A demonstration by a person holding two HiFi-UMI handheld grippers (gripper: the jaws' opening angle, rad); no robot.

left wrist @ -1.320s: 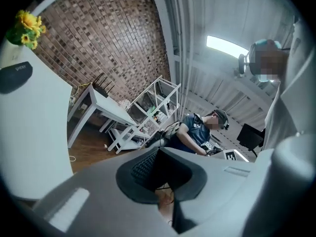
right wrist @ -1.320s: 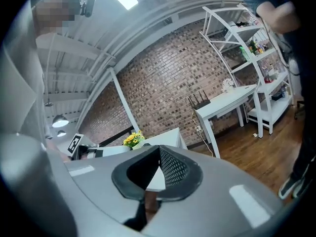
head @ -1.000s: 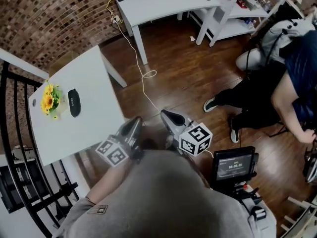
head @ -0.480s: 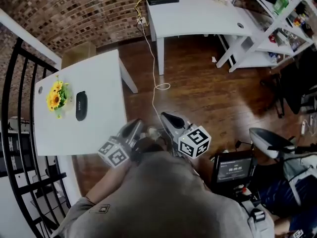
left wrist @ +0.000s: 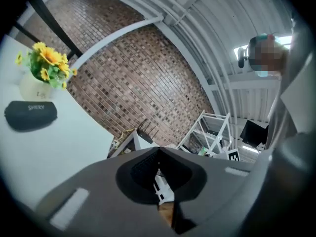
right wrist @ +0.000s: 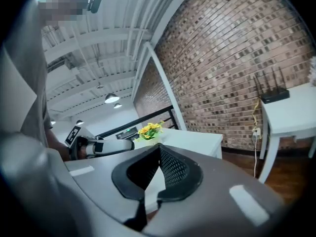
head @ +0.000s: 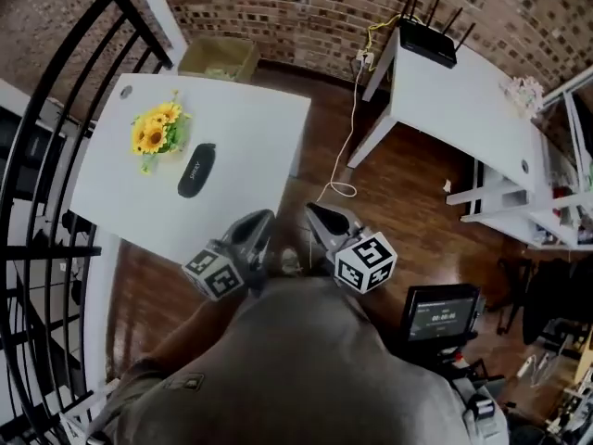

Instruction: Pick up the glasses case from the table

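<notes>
Since the earlier frame the person holding the tongs has been turning: the white table [head: 250, 146] is now lying ahead of both grippers and to their left instead of off at the left edge, and the seated person formerly at the right is no longer showing. A black railing [head: 42, 184] is running along the table's far left side. A second white desk [head: 463, 109] is standing well apart to the right, carrying a black router [head: 428, 40]. The left gripper [head: 264, 218] and right gripper [head: 315, 213] are hovering side by side just off the table's near edge, each with jaws pressed together and nothing between them. A pot of sunflowers [head: 156, 130] is standing on the table. The black glasses case [head: 196, 170] is lying flat just beside the flowers, untouched, well apart from both grippers.
</notes>
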